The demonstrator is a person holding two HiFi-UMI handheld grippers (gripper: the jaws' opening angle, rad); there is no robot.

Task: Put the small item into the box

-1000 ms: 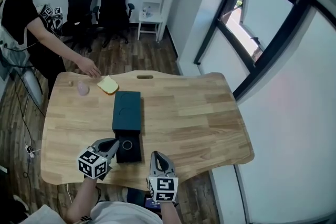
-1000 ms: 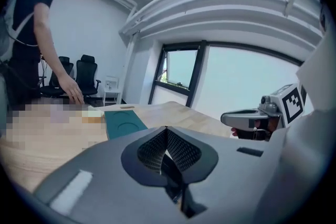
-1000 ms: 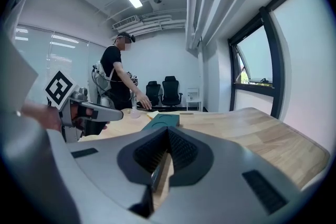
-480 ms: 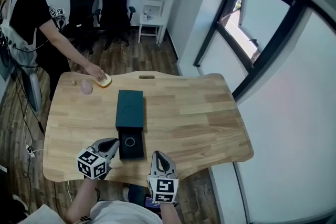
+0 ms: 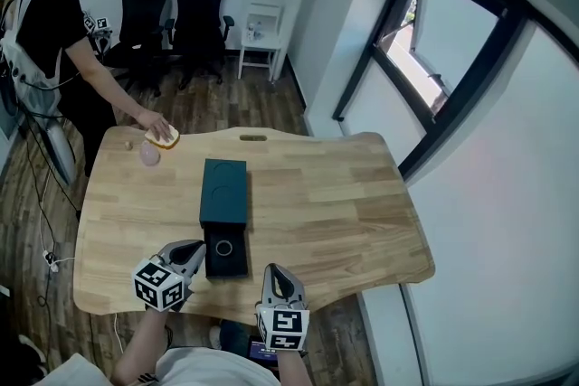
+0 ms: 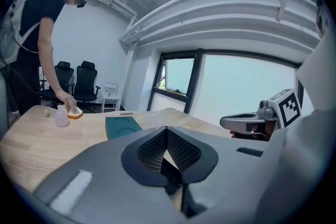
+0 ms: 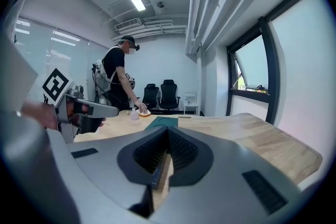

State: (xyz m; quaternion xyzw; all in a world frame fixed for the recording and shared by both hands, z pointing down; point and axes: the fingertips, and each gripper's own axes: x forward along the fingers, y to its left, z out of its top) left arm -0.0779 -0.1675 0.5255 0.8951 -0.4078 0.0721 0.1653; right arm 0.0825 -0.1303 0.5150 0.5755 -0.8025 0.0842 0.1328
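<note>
The left hand-held gripper (image 5: 196, 248) has its jaws pressed together with nothing between them. It hangs over the near edge of the bench (image 5: 335, 203), its tip just beside the left side of the black tray (image 5: 225, 259). The right hand-held gripper (image 5: 273, 270) is also closed and empty. It sits at the near edge, to the right of the tray and apart from it.

The box (image 5: 223, 191) is teal and lies flat in the left half of the bench, running from far to near. The tray adjoins its near end. A ring shape (image 5: 224, 248) shows inside the tray. Whether it is a loose item or a recess cannot be told.

At the far left corner, another person (image 5: 50, 23) leans in with a hand (image 5: 152, 123) on a yellow slice (image 5: 165, 138). A small pink bottle (image 5: 149, 155) stands just beside the slice, and a tiny round thing (image 5: 128, 145) lies to its left. All three are well apart from the box.

Black chairs (image 5: 194, 0) stand on the floor beyond the far edge.
</note>
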